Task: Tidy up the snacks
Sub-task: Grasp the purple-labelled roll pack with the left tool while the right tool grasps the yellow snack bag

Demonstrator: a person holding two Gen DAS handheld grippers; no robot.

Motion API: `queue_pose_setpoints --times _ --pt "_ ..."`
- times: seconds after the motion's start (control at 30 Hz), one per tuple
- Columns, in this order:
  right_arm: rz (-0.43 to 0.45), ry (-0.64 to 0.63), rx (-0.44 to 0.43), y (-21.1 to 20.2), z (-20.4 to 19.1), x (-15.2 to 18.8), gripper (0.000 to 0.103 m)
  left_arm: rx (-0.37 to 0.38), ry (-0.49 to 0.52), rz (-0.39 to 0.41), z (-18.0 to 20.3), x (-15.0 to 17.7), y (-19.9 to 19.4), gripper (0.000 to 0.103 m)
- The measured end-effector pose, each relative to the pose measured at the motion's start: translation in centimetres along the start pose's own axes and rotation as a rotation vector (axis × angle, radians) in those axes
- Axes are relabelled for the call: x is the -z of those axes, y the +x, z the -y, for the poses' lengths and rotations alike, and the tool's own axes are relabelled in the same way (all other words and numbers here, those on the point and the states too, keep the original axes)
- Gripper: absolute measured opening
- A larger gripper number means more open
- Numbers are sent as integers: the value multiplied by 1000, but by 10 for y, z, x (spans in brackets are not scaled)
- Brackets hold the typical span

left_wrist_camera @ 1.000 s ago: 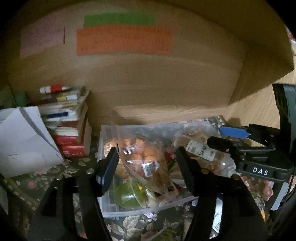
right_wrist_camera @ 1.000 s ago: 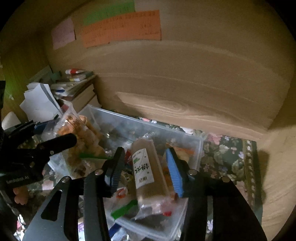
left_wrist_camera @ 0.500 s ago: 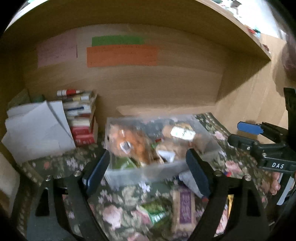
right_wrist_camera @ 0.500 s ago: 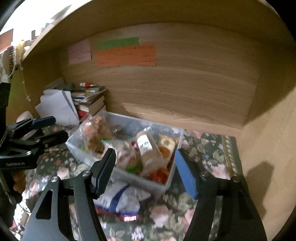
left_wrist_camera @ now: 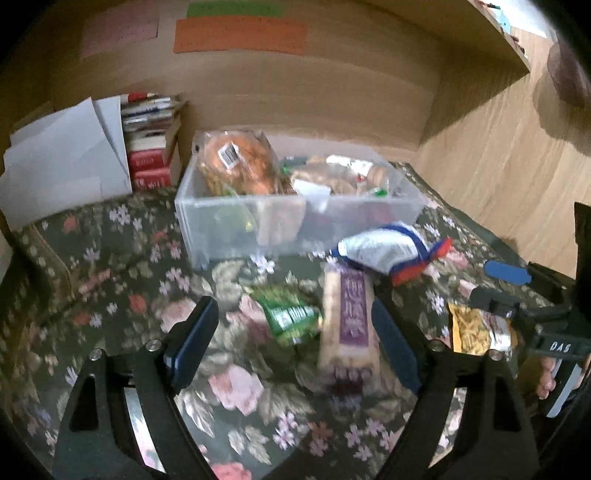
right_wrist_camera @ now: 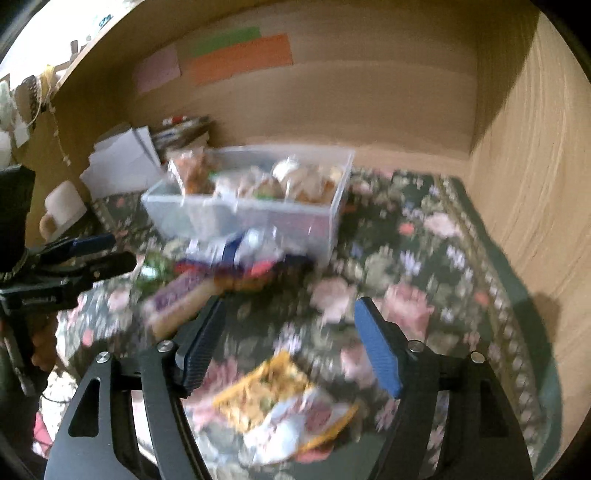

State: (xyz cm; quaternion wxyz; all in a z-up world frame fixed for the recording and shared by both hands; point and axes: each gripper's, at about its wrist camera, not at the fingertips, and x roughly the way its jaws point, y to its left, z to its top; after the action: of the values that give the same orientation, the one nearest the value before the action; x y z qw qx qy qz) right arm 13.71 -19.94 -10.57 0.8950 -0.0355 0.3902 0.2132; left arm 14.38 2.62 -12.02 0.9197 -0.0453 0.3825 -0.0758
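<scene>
A clear plastic bin (left_wrist_camera: 207, 206) full of snack bags stands on the floral cloth; it also shows in the right wrist view (right_wrist_camera: 336, 206). In front of it lie a green packet (left_wrist_camera: 291, 314), a tan pack with a purple label (left_wrist_camera: 349, 317), a silver and blue bag (left_wrist_camera: 384, 249) and a yellow packet (left_wrist_camera: 472, 328). My left gripper (left_wrist_camera: 295, 328) is open and empty above the green packet and the purple-label pack (right_wrist_camera: 177, 295). My right gripper (right_wrist_camera: 288, 336) is open and empty above the yellow packet (right_wrist_camera: 273, 398).
A stack of books (left_wrist_camera: 151, 147) and white folded paper (left_wrist_camera: 62, 155) sit left of the bin. Wooden walls close in the back and the right side (right_wrist_camera: 535, 166). Coloured notes (left_wrist_camera: 240, 35) hang on the back wall.
Both grippers have pulled back and away from the bin. Both jaws have opened wider. Loose packets on the cloth in front of the bin have come into view.
</scene>
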Motion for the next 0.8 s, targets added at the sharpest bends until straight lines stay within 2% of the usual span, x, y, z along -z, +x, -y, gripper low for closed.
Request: queue_pose_setpoints --times 0.1,0.33,0.47,0.57,0.73,0.8 --pt "-33 -1 -19 3 -2 14 69 17 3 -3 6 7 -1 85" --pt "-86 -21 -14 11 -5 36 69 69 53 -23 31 11 4 61" --pt "-74 -23 -17 10 -4 37 67 77 69 -53 41 11 19 60" --pt "-70 -20 -12 11 -2 37 59 68 67 -84 43 11 35 60" --pt "-48 -14 -12 12 0 37 58 47 45 -142 38 9 63 59" --pt "-37 -6 -6 12 1 37 57 31 61 -127 41 8 65 56"
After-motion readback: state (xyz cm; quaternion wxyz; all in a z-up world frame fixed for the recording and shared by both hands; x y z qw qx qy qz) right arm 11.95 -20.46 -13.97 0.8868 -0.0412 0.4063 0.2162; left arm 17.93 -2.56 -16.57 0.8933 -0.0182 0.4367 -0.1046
